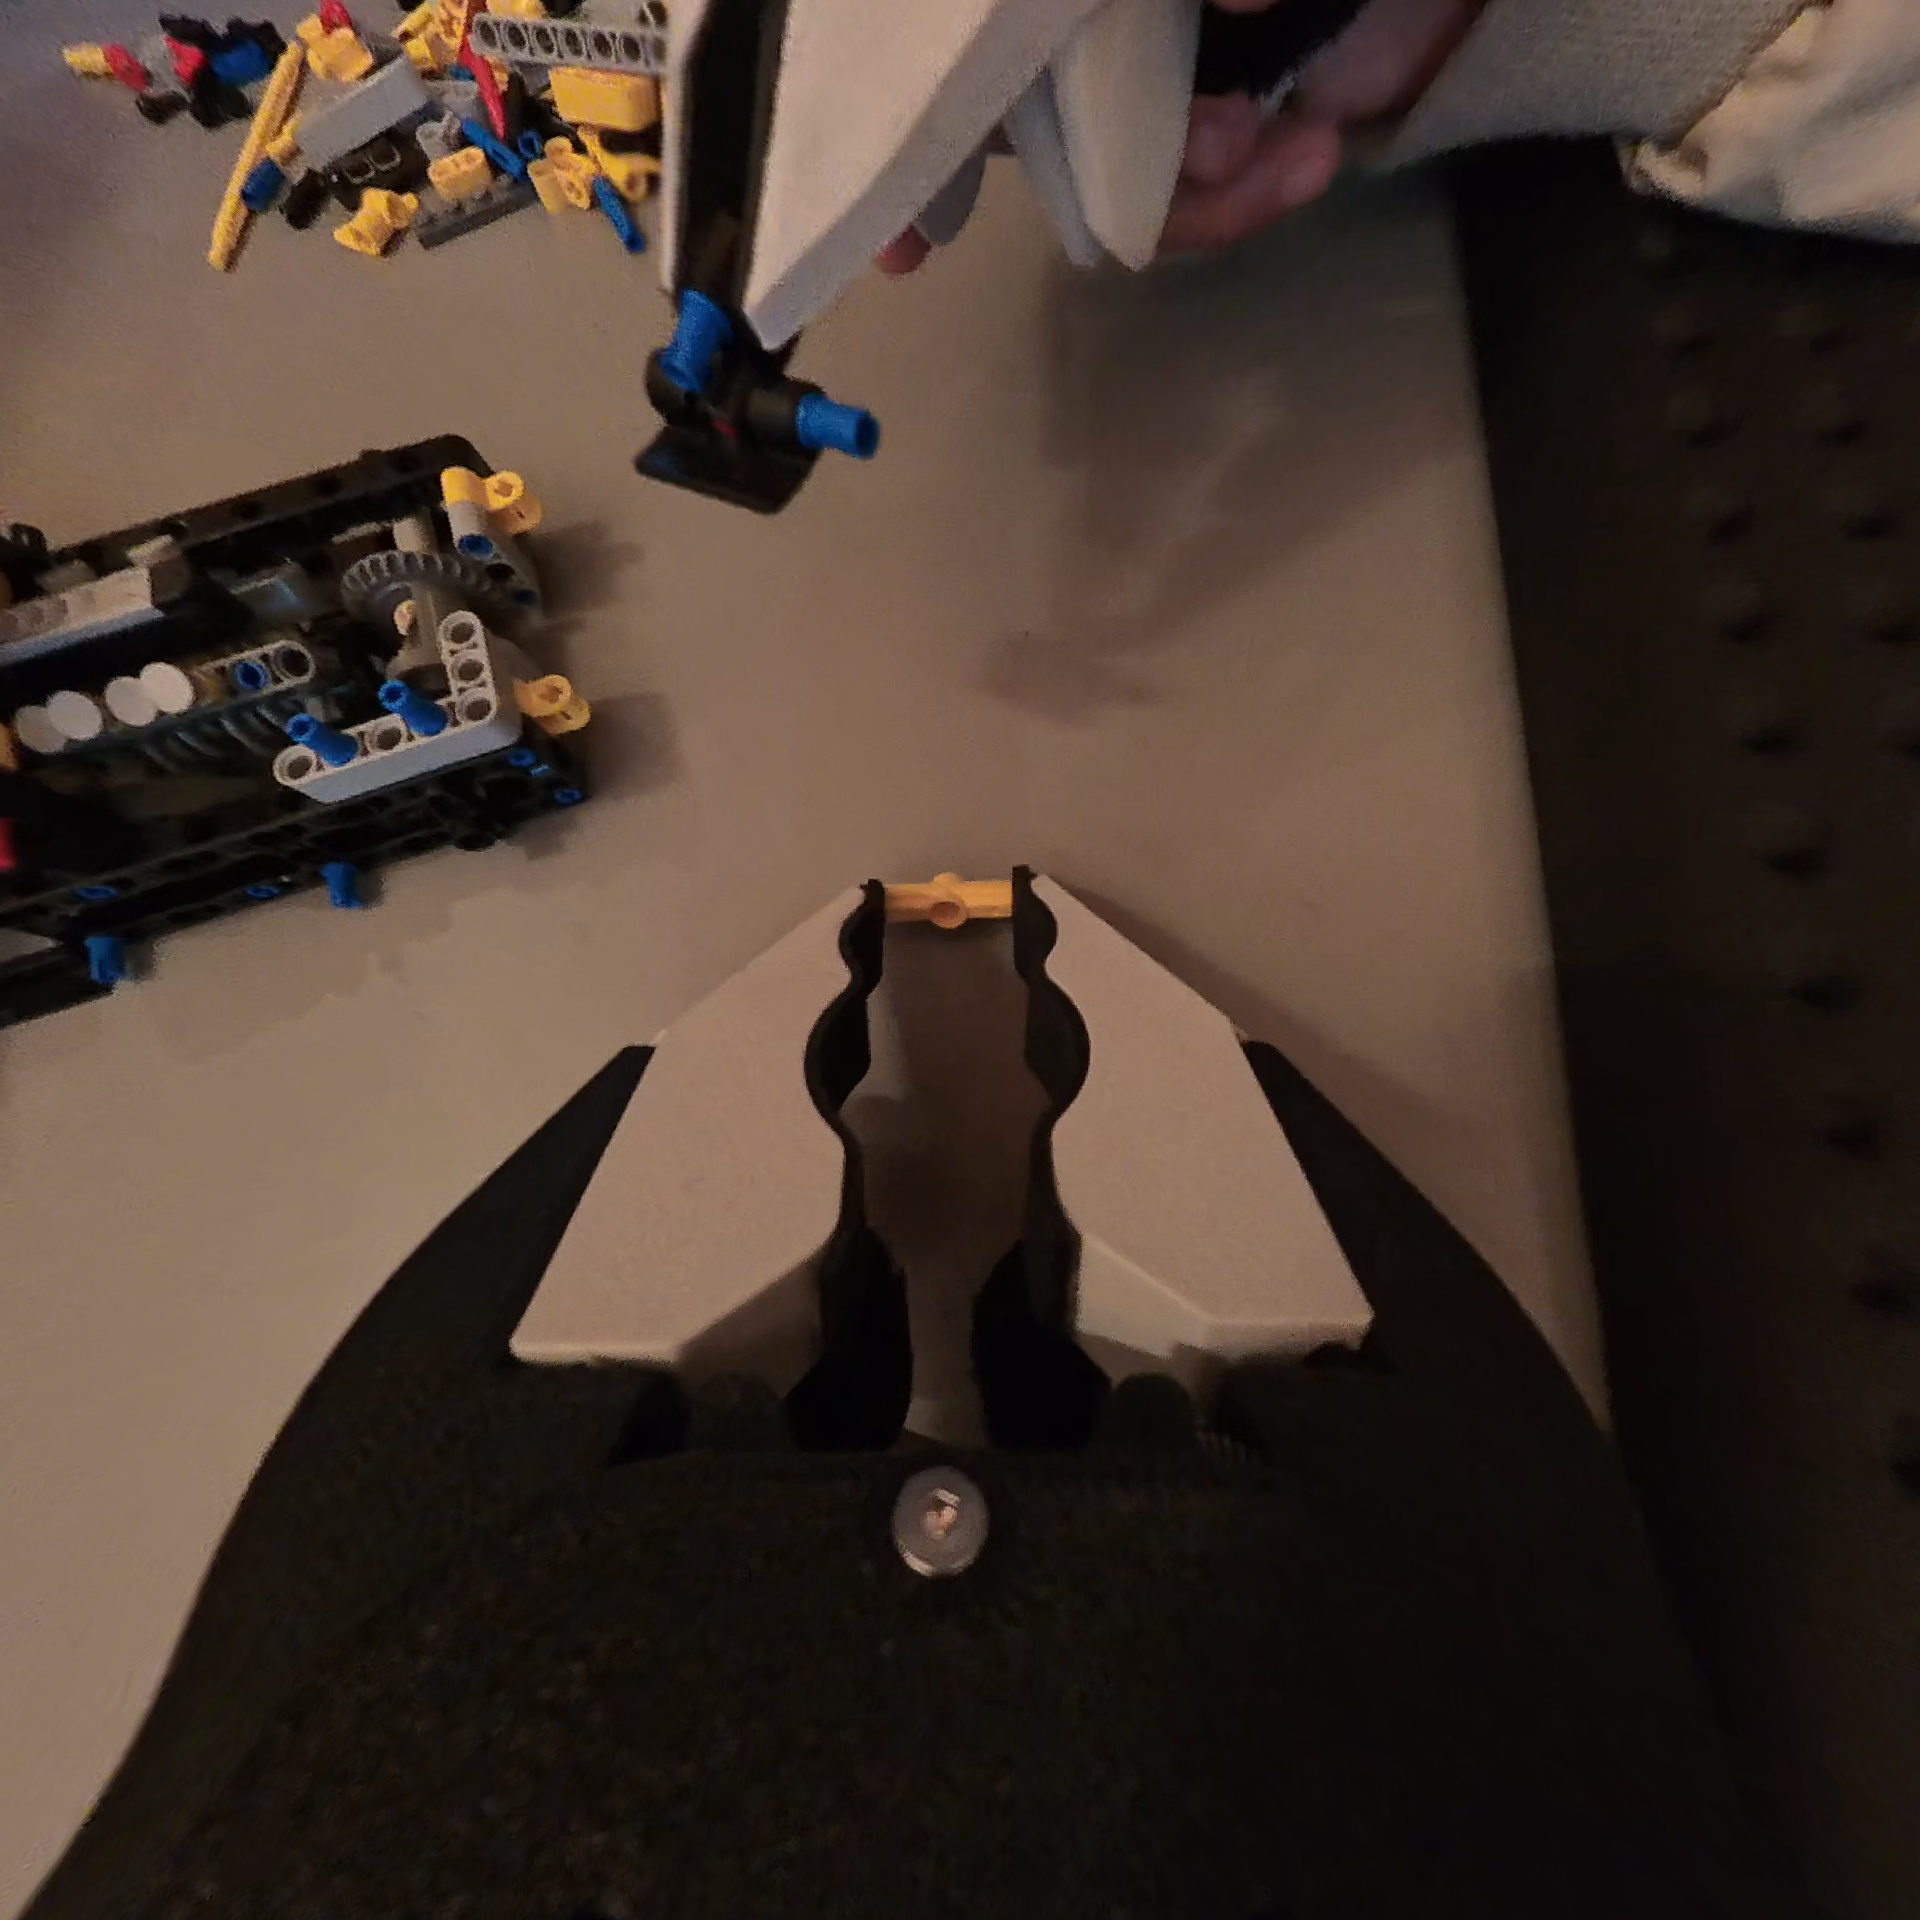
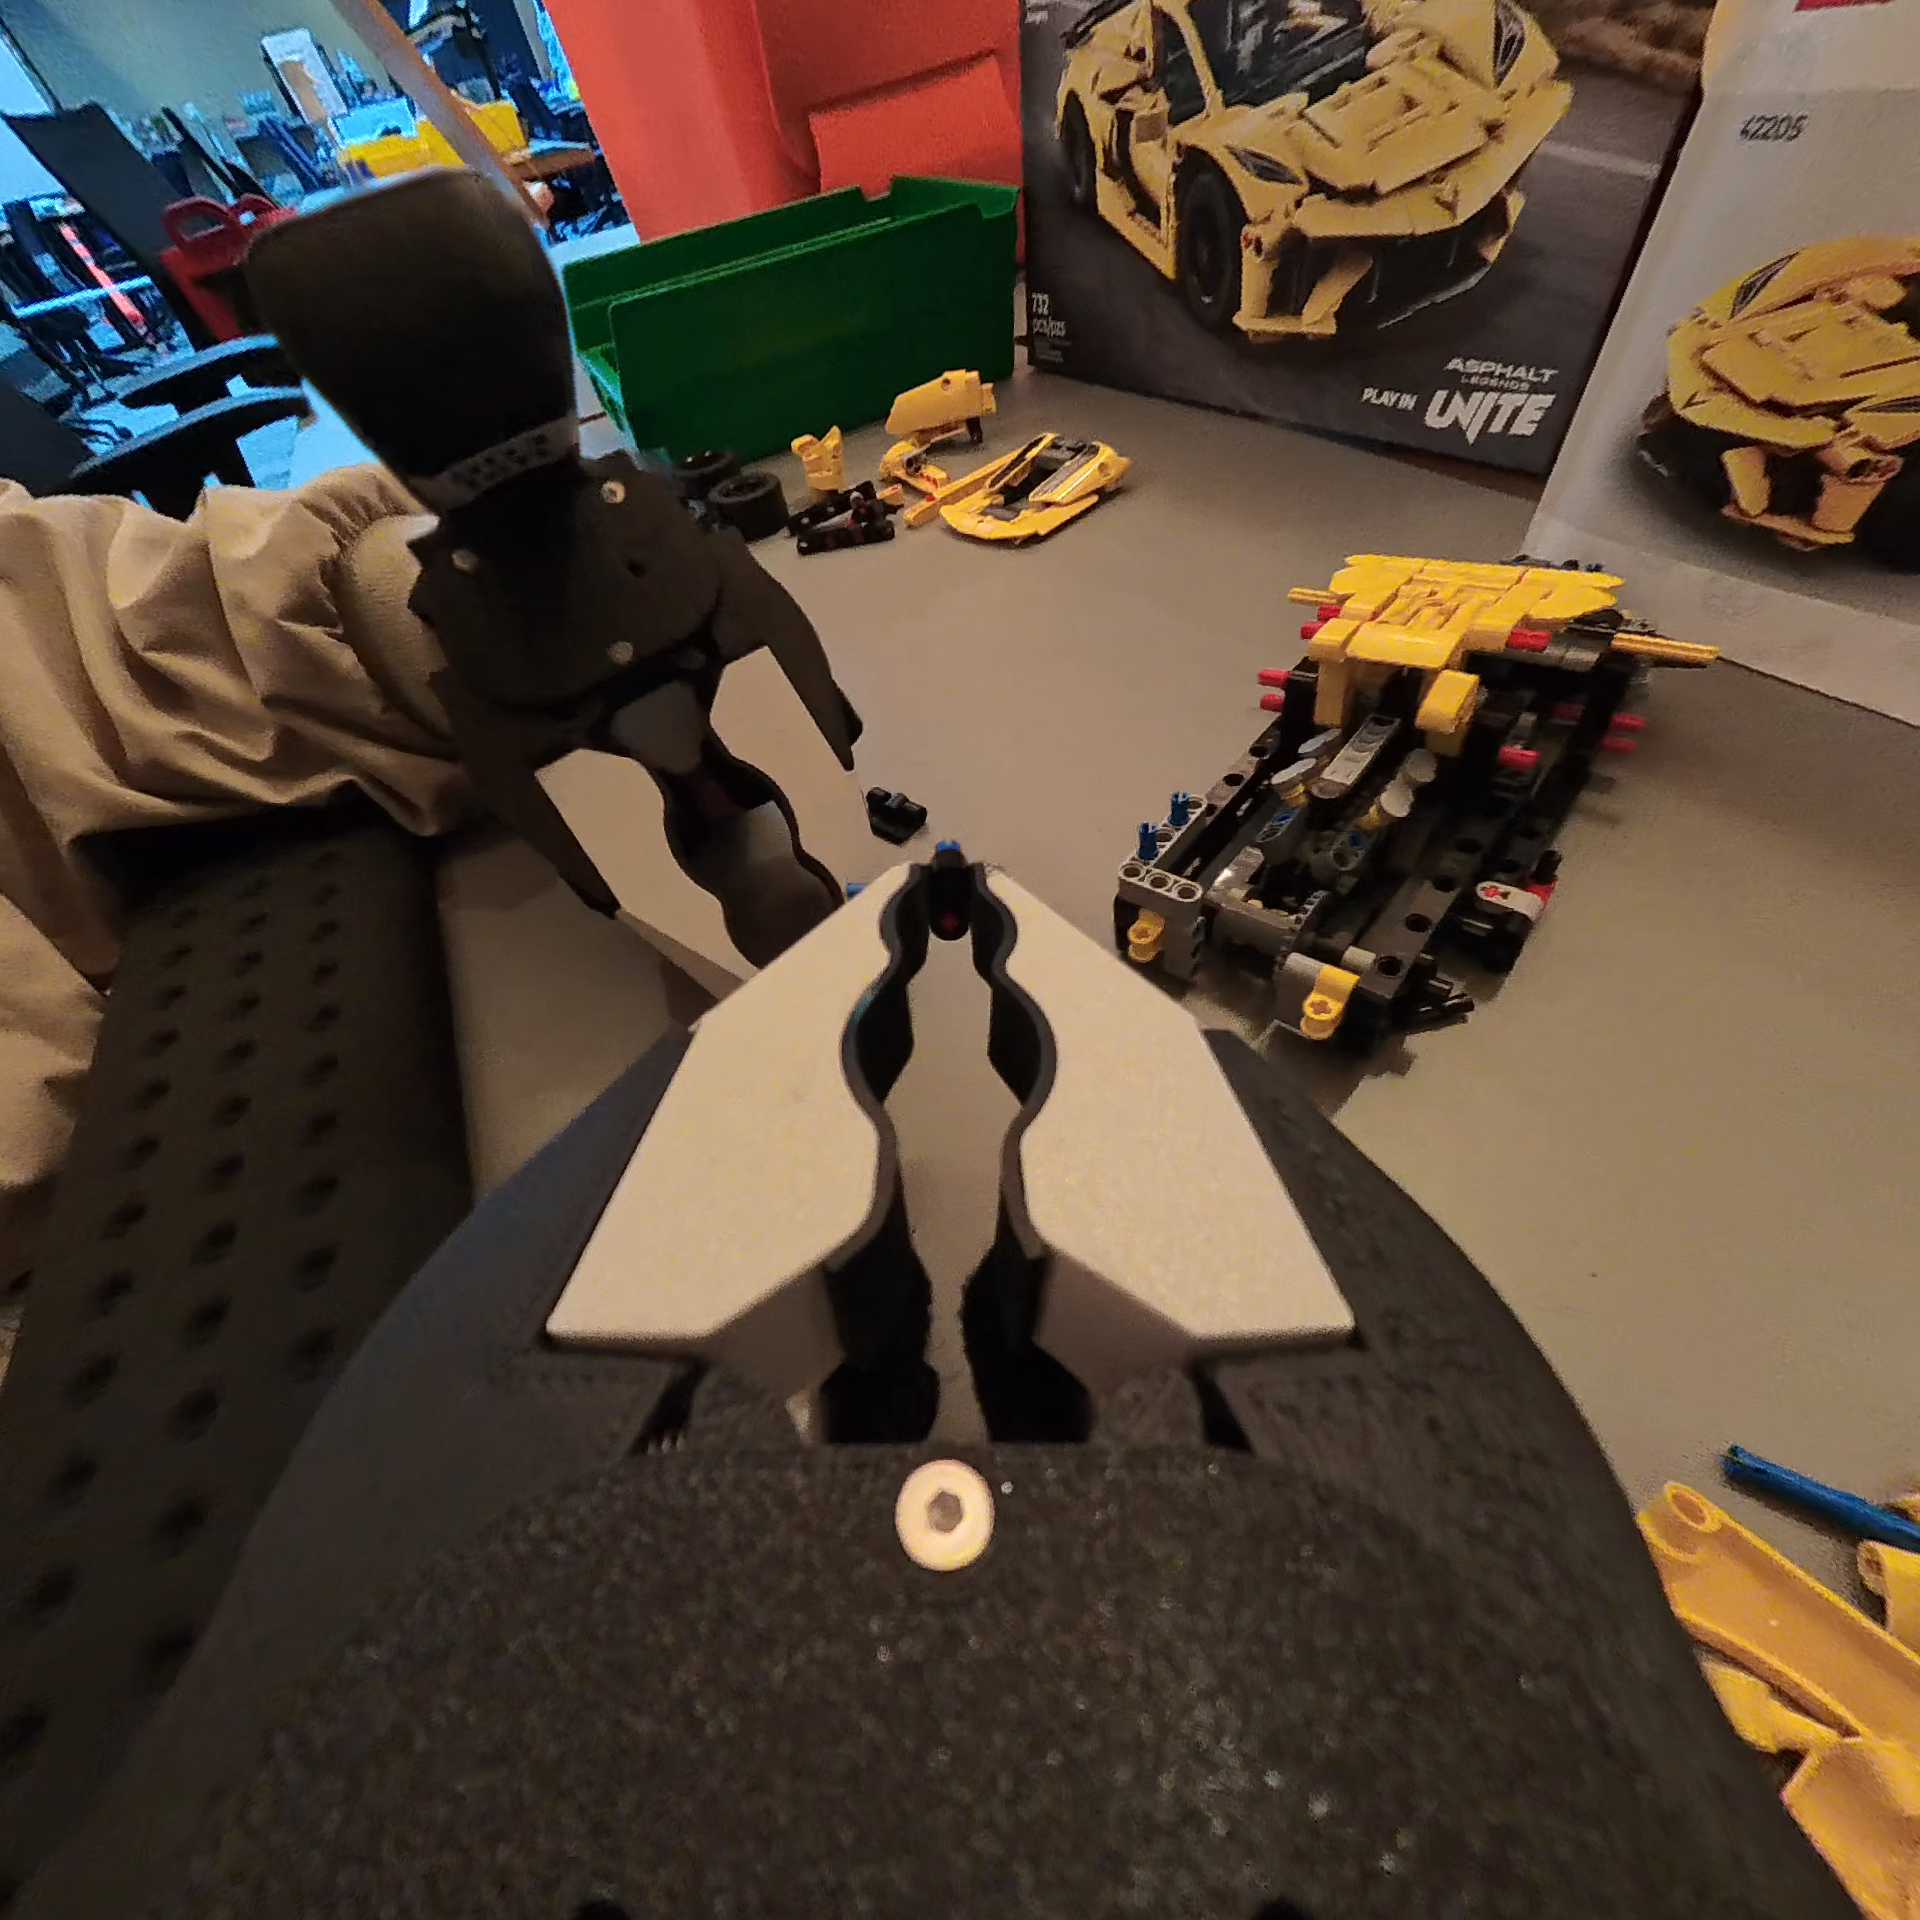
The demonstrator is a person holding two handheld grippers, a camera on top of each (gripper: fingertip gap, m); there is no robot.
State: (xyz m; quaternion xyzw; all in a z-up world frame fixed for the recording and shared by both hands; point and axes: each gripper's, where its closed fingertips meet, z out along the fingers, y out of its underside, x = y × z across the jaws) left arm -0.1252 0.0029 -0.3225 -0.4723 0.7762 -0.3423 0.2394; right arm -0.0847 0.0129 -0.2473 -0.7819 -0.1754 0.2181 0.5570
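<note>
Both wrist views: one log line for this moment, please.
left gripper: shut on yellow axle connector | right gripper: shut on black-and-blue pin assembly | car chassis: on table, untouched

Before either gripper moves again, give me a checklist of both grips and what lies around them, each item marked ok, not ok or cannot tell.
1. Left gripper shut on the yellow connector: ok.
2. Right gripper shut on the black and blue pin assembly: ok.
3. Both held pieces lifted off the grey table: cannot tell.
4. The two held pieces apart from each other: ok.
5. Car chassis untouched by either gripper: ok.
6. Loose parts pile away from both grippers: ok.
</note>
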